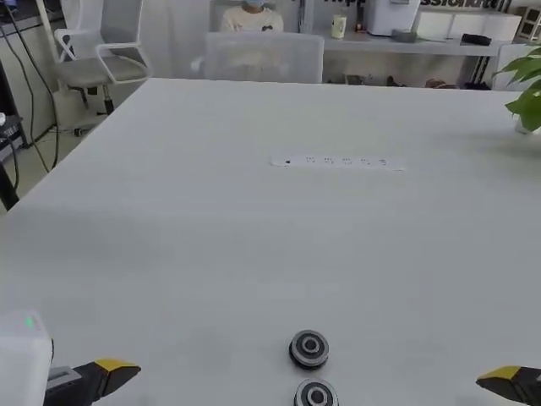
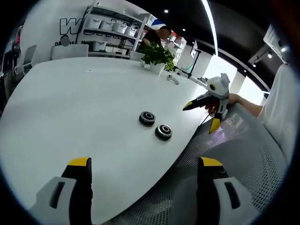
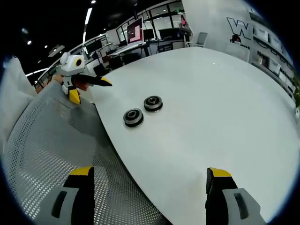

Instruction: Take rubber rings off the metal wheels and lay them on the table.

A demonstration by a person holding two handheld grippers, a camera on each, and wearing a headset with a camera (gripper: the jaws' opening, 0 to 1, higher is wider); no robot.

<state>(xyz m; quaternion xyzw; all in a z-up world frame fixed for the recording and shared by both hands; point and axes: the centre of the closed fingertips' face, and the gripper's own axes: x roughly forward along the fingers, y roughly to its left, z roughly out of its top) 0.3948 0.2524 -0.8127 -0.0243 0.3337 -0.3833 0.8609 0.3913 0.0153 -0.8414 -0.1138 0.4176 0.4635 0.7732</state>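
Note:
Two small metal wheels with black rubber rings lie flat side by side near the table's front edge, one (image 1: pixel 308 348) just behind the other (image 1: pixel 316 395). In the left gripper view the wheels (image 2: pixel 147 118) (image 2: pixel 163 132) lie ahead of my left gripper (image 2: pixel 145 164), which is open and empty. My right gripper (image 3: pixel 150 172) is open too, with the same wheels (image 3: pixel 153 103) (image 3: pixel 133 117) ahead of it. In the head view the left gripper (image 1: pixel 114 370) sits at the bottom left and the right gripper (image 1: pixel 507 378) at the bottom right, both well apart from the wheels.
A white power strip (image 1: pixel 338 161) lies mid-table. A potted plant (image 1: pixel 528 93) stands at the far right edge. Chairs (image 1: pixel 264 55) and a seated person (image 1: pixel 254 17) are beyond the far edge. A grey mesh seat (image 3: pixel 51 140) lies below the near table edge.

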